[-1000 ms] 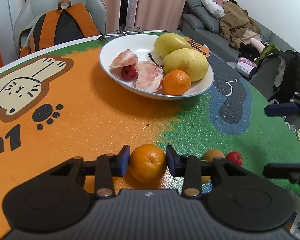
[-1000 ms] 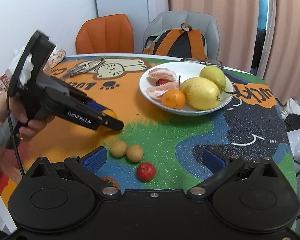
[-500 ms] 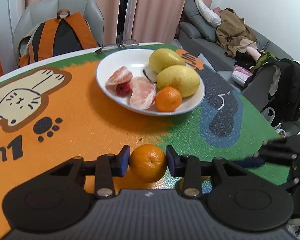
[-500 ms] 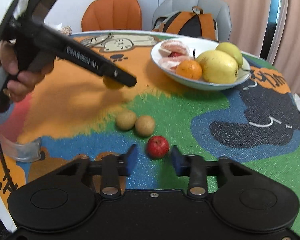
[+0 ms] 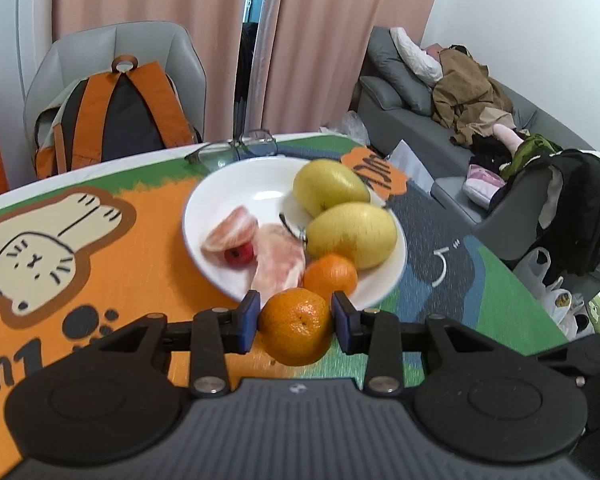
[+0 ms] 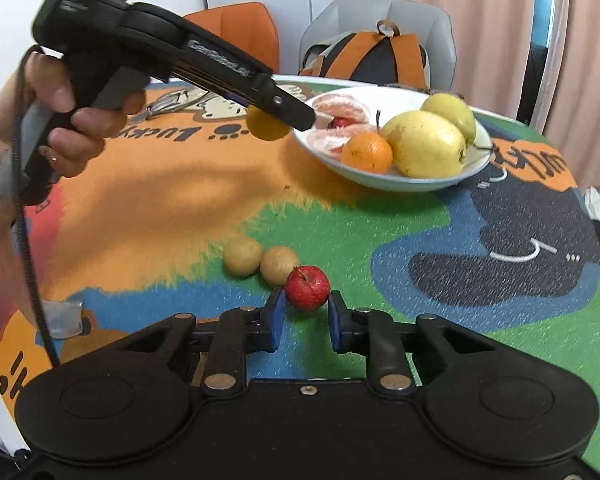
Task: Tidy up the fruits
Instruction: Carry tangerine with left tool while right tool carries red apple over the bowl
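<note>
Clamped between the blue pads of the left gripper [image 5: 295, 322] is an orange mandarin [image 5: 295, 331], touched on both sides and carried above the table mat [image 5: 140, 272], at the near rim of the white plate [image 5: 204, 200]. On the plate, at 12 o'clock from the held fruit, a second mandarin [image 5: 330, 279] is seen, with two yellow pears [image 5: 352, 236] beyond it at 1 o'clock, and pink pomelo segments [image 5: 278, 262] and a small red fruit [image 5: 239, 255] at 11 o'clock.

The right gripper [image 6: 303, 320] is narrowed about a small red apple [image 6: 307, 288], which rests on the green part of the mat just at the fingertips; whether the pads are pressing it cannot be told, as a slight gap appears on each side. Two tan round fruits [image 6: 262, 262] are seen touching each other at 10 o'clock from the apple, the nearer one just beside it.

Only the right wrist view shows the apple, the tan fruits and the person's left hand [image 6: 66, 120] wrapped around the left tool's handle, with the mandarin half hidden behind its finger. Only the left wrist view shows the grip on the mandarin head-on, a pair of glasses [image 5: 236, 150] beyond the plate at 12 o'clock, and a grey sofa [image 5: 440, 120] at 2 o'clock. An orange backpack [image 5: 112, 116] on a grey chair is shown in both.
</note>
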The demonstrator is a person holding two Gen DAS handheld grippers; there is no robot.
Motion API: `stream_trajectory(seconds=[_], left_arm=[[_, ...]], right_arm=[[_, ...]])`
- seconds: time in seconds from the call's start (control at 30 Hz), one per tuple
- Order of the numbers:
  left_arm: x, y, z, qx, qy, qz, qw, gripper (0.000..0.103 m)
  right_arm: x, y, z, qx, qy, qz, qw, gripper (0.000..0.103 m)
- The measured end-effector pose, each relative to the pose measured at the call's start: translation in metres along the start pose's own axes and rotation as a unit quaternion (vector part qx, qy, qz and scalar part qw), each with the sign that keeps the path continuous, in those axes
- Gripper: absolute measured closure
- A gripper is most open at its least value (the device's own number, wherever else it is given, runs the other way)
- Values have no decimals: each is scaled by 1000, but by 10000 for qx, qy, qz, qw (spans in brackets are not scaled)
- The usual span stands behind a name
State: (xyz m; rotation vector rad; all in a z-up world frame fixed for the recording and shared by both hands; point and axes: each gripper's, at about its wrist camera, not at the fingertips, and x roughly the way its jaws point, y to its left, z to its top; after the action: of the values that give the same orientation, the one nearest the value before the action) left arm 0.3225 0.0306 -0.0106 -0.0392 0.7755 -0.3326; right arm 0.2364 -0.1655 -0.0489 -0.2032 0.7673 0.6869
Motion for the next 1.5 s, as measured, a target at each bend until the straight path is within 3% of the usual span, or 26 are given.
stream_trajectory(seconds=[0.7,1.07,1.5], left_arm=[[35,9,29,-121,-99,2,9999,66],[57,15,28,-116,23,9,9999,66],[69,23,17,-174,120,-26,9998,63]], right_arm=[[-2,-39,59,59,-416,-308,9986,82],[0,-57,89,86,-589,-424,9973,82],[45,-81,133,306,-469,-487,9972,82]])
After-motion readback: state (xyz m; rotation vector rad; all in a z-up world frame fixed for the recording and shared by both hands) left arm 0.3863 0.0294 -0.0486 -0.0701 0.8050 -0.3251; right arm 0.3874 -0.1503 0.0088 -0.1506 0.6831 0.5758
